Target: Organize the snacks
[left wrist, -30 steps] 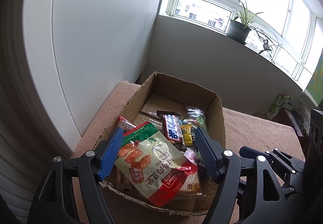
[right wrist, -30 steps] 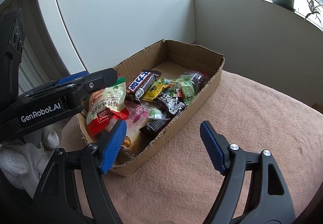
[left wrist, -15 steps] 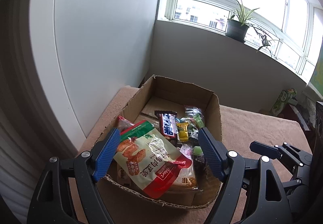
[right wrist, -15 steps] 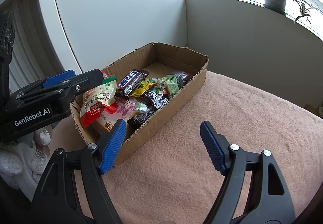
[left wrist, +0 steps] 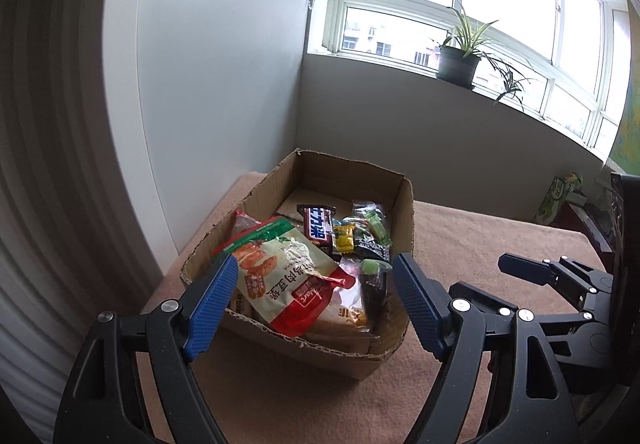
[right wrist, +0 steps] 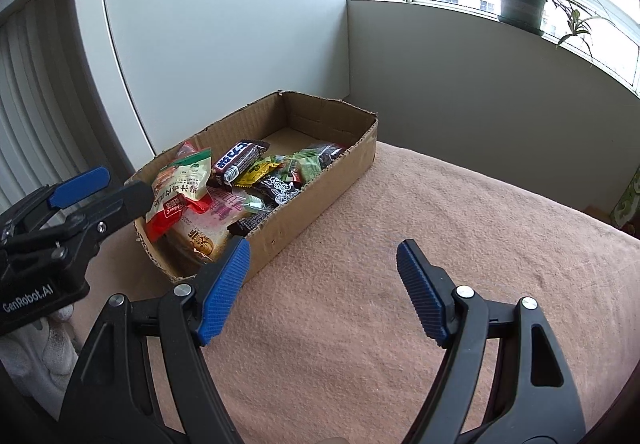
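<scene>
An open cardboard box stands on a pink cloth. It holds several snacks: a red and green pouch on top, a dark chocolate bar, a yellow candy and green packets. My left gripper is open and empty, just in front of the box's near wall. My right gripper is open and empty over the cloth, to the right of the box.
The pink cloth covers the table. A white panel stands left of the box and a grey wall behind it. A potted plant sits on the window sill. A green carton stands at the far right.
Both grippers have pulled back from the box and risen a little. The box looks smaller and farther in both views. The snacks have not moved.
</scene>
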### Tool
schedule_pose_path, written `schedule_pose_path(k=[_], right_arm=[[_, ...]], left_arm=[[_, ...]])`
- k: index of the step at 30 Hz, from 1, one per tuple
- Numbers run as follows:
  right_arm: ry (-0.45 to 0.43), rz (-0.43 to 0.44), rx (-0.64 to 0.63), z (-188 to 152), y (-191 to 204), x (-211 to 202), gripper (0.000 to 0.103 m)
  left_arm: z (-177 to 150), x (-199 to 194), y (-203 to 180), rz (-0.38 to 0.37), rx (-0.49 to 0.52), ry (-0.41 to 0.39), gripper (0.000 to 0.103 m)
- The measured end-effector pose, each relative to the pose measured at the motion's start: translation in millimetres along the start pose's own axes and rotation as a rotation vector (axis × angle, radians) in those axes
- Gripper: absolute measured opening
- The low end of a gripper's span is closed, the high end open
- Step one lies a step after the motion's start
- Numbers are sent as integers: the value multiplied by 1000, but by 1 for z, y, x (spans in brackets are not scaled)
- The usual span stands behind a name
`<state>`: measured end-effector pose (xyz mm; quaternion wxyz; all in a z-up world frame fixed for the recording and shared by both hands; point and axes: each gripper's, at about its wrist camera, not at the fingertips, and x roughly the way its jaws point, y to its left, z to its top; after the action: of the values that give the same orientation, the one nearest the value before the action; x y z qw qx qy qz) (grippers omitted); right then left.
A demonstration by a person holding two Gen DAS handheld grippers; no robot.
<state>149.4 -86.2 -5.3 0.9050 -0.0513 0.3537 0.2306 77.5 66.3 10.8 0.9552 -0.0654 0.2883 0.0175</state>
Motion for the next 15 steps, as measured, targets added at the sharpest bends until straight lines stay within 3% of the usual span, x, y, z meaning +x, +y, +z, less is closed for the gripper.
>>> schedule_pose_path(k=[5,6,7,9,15], right_arm=[[-27,10,27,-3,-8,-12,79],[-33,10,31,-4,-8,-15,81],[-44,10,37,-5,-9,-18,92],[-76,-12,41,-7,-10,-26,97],[-118,-6,46,-5,-12,-40,98]], left_arm=[[-11,-7,-13,-1,37,1,80],[-14,-9,-15,1,43,1,80],[-16,-10,-17,0,48,2,80],[-20,-11,-20,-6,53,11,80],[-26,-15,-22,-2,49,14,81]])
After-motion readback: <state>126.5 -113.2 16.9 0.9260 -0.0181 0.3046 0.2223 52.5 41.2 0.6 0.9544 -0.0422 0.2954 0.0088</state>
